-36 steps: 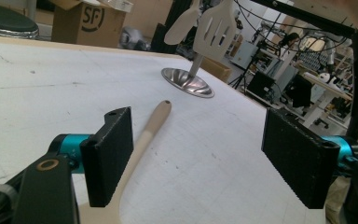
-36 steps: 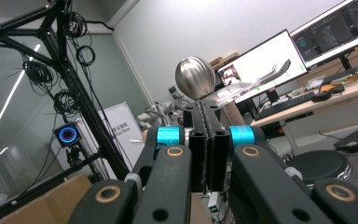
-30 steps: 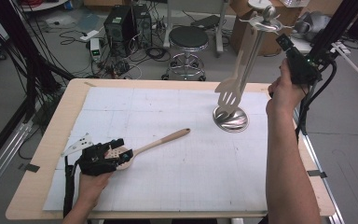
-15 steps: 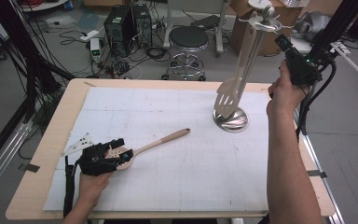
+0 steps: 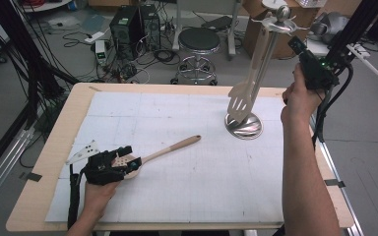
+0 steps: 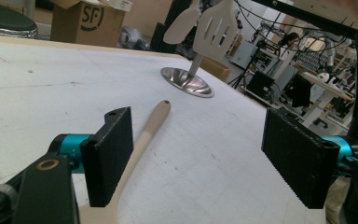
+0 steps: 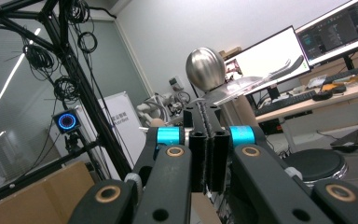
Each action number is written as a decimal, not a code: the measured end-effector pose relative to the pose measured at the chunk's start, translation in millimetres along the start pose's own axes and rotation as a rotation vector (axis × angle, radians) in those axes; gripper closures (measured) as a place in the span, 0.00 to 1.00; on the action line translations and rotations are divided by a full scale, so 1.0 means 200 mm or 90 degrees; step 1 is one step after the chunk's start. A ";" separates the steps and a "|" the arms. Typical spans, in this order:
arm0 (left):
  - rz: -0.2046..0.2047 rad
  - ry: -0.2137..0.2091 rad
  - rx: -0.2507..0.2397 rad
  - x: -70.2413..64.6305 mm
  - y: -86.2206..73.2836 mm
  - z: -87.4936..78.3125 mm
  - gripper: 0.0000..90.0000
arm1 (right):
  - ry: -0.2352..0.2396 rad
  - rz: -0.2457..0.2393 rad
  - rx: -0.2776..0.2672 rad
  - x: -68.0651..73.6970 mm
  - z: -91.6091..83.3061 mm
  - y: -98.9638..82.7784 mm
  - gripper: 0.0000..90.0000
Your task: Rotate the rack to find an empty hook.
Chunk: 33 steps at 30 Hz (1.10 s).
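A pale wooden desk (image 5: 54, 147) carries a white gridded sheet (image 5: 187, 187) over most of its top. On the sheet, a wooden spoon (image 5: 170, 150) lies just ahead of the left claw (image 5: 123, 164); a steel stand (image 5: 243, 125) sits below the raised right claw (image 5: 295, 44).

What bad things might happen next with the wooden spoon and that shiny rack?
The left gripper has its fingers open around the wooden spoon, handle nearer one finger, so it may skid aside when they close. The utensil rack is tall on a small base; the shut right gripper near its top might tip it, swinging the slotted spatula.
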<state>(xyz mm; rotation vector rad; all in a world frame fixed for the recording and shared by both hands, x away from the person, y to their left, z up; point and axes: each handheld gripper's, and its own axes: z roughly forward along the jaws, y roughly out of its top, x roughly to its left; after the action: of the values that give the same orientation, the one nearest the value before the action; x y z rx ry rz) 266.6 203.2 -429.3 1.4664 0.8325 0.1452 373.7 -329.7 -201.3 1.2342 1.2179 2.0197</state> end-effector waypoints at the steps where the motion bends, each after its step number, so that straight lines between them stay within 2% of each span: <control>1: 0.001 0.000 0.002 0.00 0.00 0.00 0.28 | 0.003 -0.003 0.001 0.00 0.00 0.00 1.00; 18: 0.003 -0.003 0.005 0.00 0.00 0.01 0.28 | 0.019 -0.004 0.009 0.05 0.04 -0.04 1.00; 33: -0.002 -0.001 0.001 0.00 0.00 0.00 0.28 | 0.033 -0.007 0.028 0.11 0.15 -0.08 1.00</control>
<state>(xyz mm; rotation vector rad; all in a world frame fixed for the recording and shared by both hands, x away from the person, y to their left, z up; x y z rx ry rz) 267.0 204.0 -429.4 1.4667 0.8346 0.1408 388.4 -291.5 -199.8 1.2009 1.2968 2.0387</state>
